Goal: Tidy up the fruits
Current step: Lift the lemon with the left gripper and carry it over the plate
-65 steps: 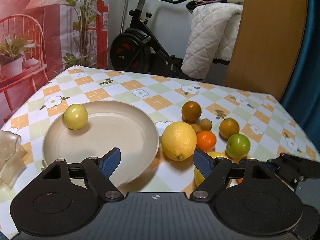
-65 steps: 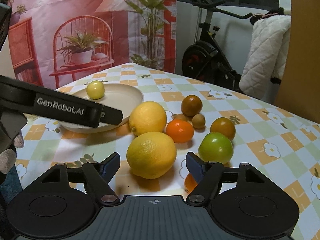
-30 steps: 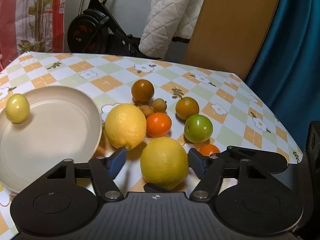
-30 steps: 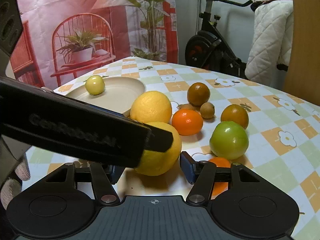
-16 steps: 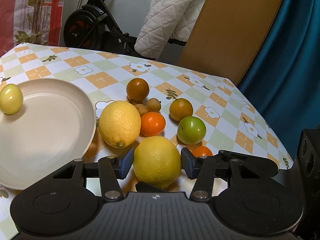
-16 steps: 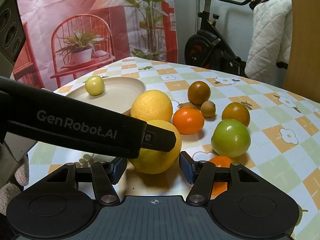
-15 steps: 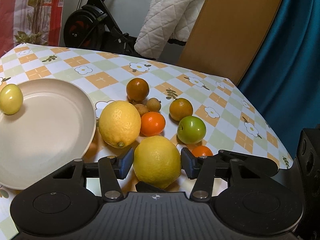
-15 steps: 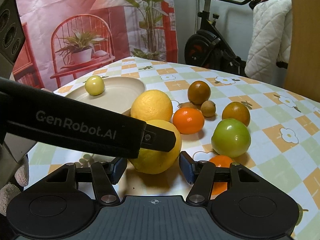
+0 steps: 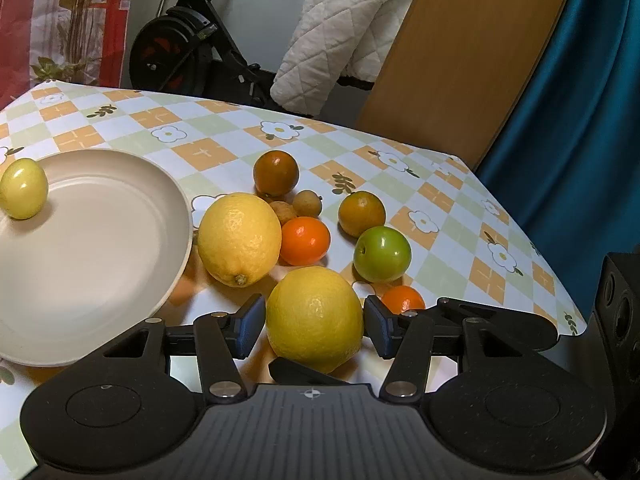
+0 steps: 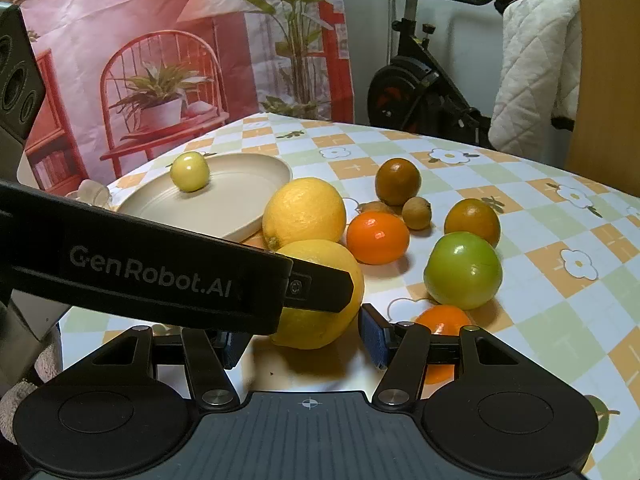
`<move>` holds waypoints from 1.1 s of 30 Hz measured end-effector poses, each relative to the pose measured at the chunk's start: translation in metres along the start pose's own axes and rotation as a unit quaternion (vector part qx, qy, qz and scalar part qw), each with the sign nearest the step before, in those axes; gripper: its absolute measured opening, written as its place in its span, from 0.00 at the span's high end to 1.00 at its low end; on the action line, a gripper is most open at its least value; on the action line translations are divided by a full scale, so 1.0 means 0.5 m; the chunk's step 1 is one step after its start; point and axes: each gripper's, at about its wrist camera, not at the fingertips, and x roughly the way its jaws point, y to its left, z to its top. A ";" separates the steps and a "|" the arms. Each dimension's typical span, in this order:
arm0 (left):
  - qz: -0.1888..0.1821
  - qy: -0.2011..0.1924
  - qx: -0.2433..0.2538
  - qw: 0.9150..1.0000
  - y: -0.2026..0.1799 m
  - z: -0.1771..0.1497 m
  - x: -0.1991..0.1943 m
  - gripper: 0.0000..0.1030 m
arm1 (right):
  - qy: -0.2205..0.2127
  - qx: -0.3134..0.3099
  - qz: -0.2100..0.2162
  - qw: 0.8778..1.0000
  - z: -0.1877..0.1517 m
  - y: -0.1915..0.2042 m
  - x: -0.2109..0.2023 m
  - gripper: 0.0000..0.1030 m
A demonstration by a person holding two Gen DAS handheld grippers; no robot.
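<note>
My left gripper (image 9: 315,322) is shut on a big yellow lemon (image 9: 315,318), its blue pads against both sides; the lemon rests near the table's front. In the right wrist view the left gripper's black arm crosses in front of this lemon (image 10: 324,312). My right gripper (image 10: 302,340) is open and empty just behind it. A second lemon (image 9: 239,238) lies beside the cream plate (image 9: 120,264), which holds a small yellow fruit (image 9: 23,188). A bright orange (image 9: 305,240), a green apple (image 9: 382,254) and a small orange (image 9: 402,298) lie close by.
Two dark oranges (image 9: 276,172) (image 9: 362,213) and two small brown fruits (image 9: 307,203) lie farther back on the checked tablecloth (image 9: 460,240). The table edge runs along the right. An exercise bike (image 9: 188,52), a white quilt and a wooden panel stand behind.
My left gripper moved right from the plate to the near lemon and closed on it. The right gripper stayed open just behind that lemon.
</note>
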 end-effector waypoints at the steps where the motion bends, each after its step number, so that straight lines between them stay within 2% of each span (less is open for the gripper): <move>1: 0.000 -0.002 0.001 1.000 0.000 0.000 -0.002 0.45 | -0.001 -0.001 0.000 1.000 0.001 0.002 -0.003 0.48; 11: -0.002 -0.023 -0.001 1.000 0.004 0.010 -0.040 0.45 | -0.011 -0.015 -0.002 1.000 0.025 0.027 -0.027 0.48; 20: 0.012 -0.053 -0.030 0.998 0.046 0.031 -0.090 0.45 | -0.017 -0.043 0.012 0.999 0.079 0.078 -0.025 0.48; 26: 0.034 -0.070 -0.057 0.995 0.105 0.051 -0.118 0.45 | -0.014 -0.065 0.037 0.997 0.130 0.126 0.015 0.48; 33: 0.062 -0.076 -0.117 0.988 0.205 0.063 -0.133 0.45 | 0.001 -0.099 0.071 0.993 0.177 0.198 0.095 0.48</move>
